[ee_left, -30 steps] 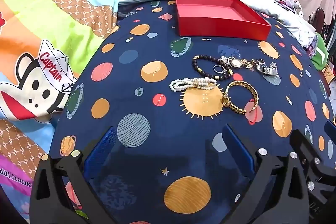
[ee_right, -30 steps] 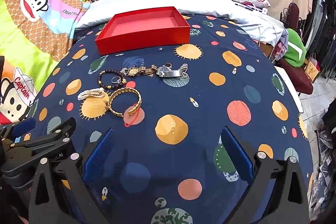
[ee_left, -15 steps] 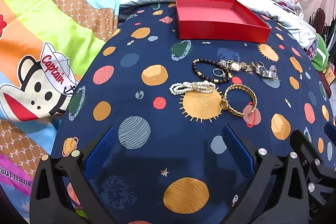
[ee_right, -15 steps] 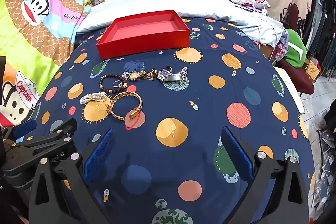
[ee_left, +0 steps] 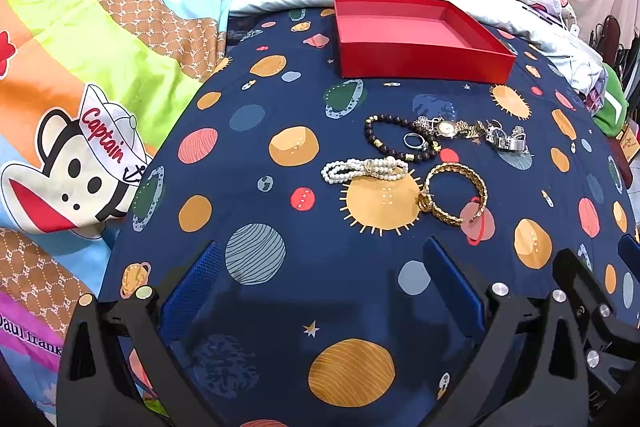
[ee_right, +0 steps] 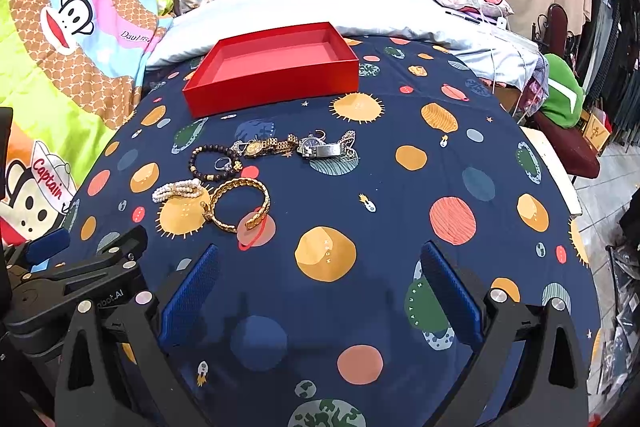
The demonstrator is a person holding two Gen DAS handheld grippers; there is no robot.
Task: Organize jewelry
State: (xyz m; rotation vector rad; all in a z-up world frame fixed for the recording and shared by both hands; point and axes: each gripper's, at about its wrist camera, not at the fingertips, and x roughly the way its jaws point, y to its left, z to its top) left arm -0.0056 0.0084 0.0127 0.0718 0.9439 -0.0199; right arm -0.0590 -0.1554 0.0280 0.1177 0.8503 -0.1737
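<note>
An empty red box (ee_left: 420, 39) (ee_right: 276, 67) stands at the far side of a navy planet-print cloth (ee_left: 280, 131). In front of it lies jewelry: a dark bead bracelet (ee_left: 386, 139) (ee_right: 204, 161), a ring (ee_left: 414, 141) (ee_right: 222, 163), a gold watch (ee_left: 448, 127) (ee_right: 264, 146), a silver watch (ee_left: 506, 141) (ee_right: 324, 148), a pearl bracelet (ee_left: 364, 169) (ee_right: 178, 189) and a gold bangle (ee_left: 454, 193) (ee_right: 240, 205). My left gripper (ee_left: 320, 291) is open and empty, short of the jewelry. My right gripper (ee_right: 316, 291) is open and empty, to the jewelry's right.
A cartoon monkey blanket (ee_left: 88, 67) lies left of the cloth. A white pillow (ee_right: 320, 3) lies behind the box. A green item (ee_right: 560, 99) and a dark chair (ee_right: 572, 147) stand at the right edge. The left gripper's body (ee_right: 72, 275) shows at lower left.
Both grippers have drawn back and risen slightly, so the jewelry and box sit a little farther and lower in view. Nothing was taken hold of; the jewelry has not moved.
</note>
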